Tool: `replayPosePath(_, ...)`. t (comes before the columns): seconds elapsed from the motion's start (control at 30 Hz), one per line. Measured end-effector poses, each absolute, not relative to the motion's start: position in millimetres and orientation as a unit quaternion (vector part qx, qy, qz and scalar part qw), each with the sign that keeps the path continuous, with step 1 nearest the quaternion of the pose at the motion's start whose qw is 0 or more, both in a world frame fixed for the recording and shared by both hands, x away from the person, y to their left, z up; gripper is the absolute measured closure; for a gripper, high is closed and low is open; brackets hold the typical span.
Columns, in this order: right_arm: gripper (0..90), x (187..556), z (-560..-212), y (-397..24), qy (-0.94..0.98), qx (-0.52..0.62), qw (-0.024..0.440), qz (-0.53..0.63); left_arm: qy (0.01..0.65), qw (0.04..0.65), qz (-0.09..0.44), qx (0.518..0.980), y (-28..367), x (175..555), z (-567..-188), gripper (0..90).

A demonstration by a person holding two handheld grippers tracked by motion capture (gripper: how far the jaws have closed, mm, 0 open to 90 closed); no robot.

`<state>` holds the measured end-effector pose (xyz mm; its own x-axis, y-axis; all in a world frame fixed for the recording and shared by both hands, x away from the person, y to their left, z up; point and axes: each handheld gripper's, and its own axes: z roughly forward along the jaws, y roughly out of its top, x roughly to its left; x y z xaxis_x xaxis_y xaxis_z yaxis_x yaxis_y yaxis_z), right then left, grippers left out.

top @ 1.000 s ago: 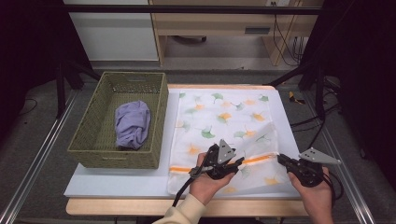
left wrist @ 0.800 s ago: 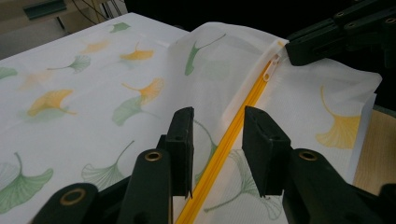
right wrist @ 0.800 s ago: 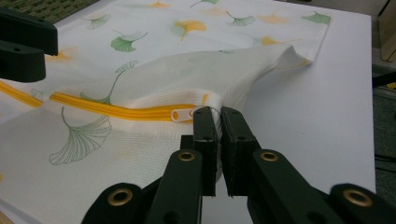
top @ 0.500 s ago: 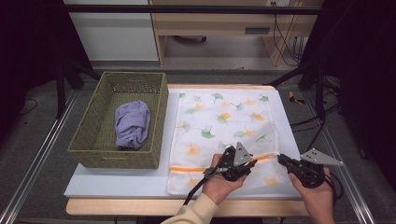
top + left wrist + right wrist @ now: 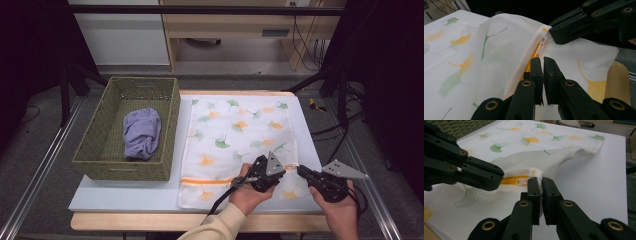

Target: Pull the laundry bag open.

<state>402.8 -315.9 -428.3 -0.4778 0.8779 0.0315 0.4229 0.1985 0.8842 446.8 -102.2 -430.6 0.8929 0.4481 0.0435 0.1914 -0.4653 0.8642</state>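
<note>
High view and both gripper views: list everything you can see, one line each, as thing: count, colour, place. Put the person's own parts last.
Mesh bag: one, white with green and orange leaf print, flat on the table's right half.
Zipper: one, orange, across the bag near its front end.
Basket: one, olive green woven, on the table's left side.
Cloth: one, lilac, crumpled inside the basket.
Table: one, pale top with wooden front edge.
Desk: one, light wood, behind the table.
Left gripper: one, black, jaws just closed at the zipper line.
Right gripper: one, black, shut on the bag's edge by the zipper's end.
Hands: two, holding the grippers at the front edge.
</note>
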Motion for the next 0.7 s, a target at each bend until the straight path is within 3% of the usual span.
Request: replayPosePath(0.7,85.9,401,-427,-313,0.737,0.434,0.251,0.453,0.186,0.486,0.117,0.846,-114,461,-447,79.7)
